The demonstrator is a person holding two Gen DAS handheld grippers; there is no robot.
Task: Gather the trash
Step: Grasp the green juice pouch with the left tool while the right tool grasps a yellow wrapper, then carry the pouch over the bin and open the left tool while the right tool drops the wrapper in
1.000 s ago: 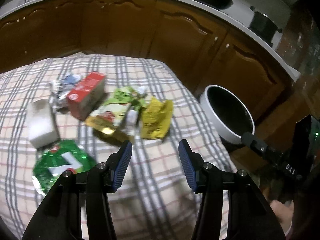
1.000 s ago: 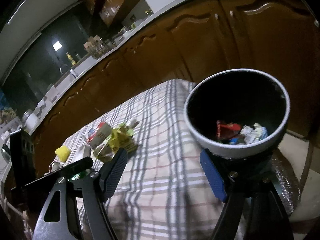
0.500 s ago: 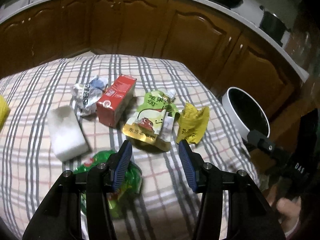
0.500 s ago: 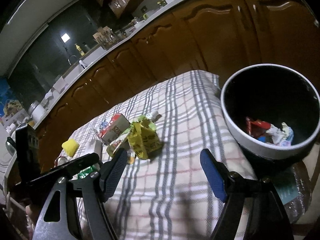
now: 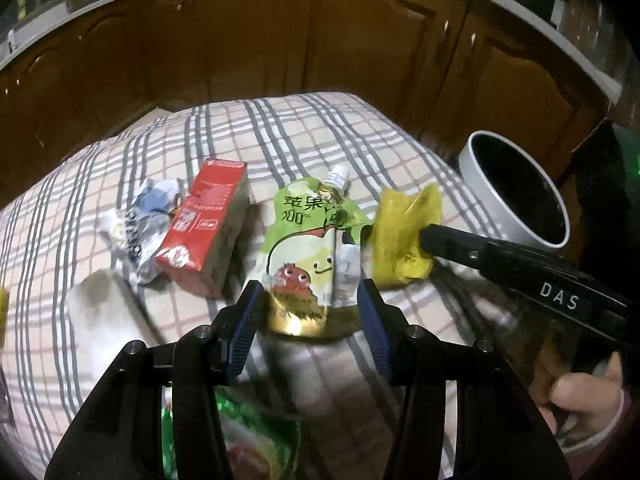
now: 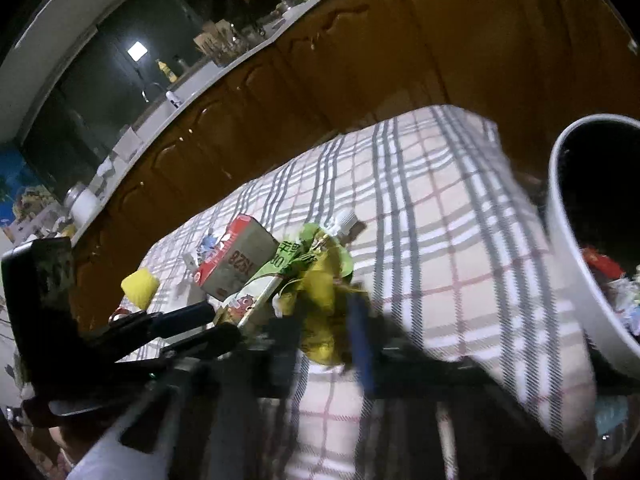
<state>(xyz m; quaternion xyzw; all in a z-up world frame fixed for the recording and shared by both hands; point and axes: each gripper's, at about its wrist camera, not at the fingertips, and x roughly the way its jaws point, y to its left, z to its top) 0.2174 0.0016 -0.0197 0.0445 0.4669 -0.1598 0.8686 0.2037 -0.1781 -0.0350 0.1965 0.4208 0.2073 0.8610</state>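
Observation:
Trash lies on a plaid tablecloth (image 5: pixel 320 140). A green juice pouch (image 5: pixel 308 240) lies in the middle, and my left gripper (image 5: pixel 310 300) hovers open just over its lower end. Beside it is a crumpled yellow wrapper (image 5: pixel 404 236). My right gripper (image 5: pixel 430 238) reaches in from the right and is shut on it. In the blurred right wrist view the yellow wrapper (image 6: pixel 320 300) sits pinched between the right gripper (image 6: pixel 324 340) fingers. The white bin (image 5: pixel 480 184) stands off the table's right edge; the right wrist view shows the bin (image 6: pixel 568 240) with wrappers inside.
A red carton (image 5: pixel 204 216), a crumpled white-blue wrapper (image 5: pixel 140 220), a white block (image 5: pixel 100 320) and a green packet (image 5: pixel 248 440) lie left of the pouch. A yellow sponge (image 6: pixel 140 286) sits further left. Wooden cabinets (image 5: pixel 360 40) run behind. A hand (image 5: pixel 580 404) holds the right gripper.
Both grippers moved in toward the trash pile. The right gripper swung left away from the bin and closed on the yellow wrapper. The left gripper stayed open.

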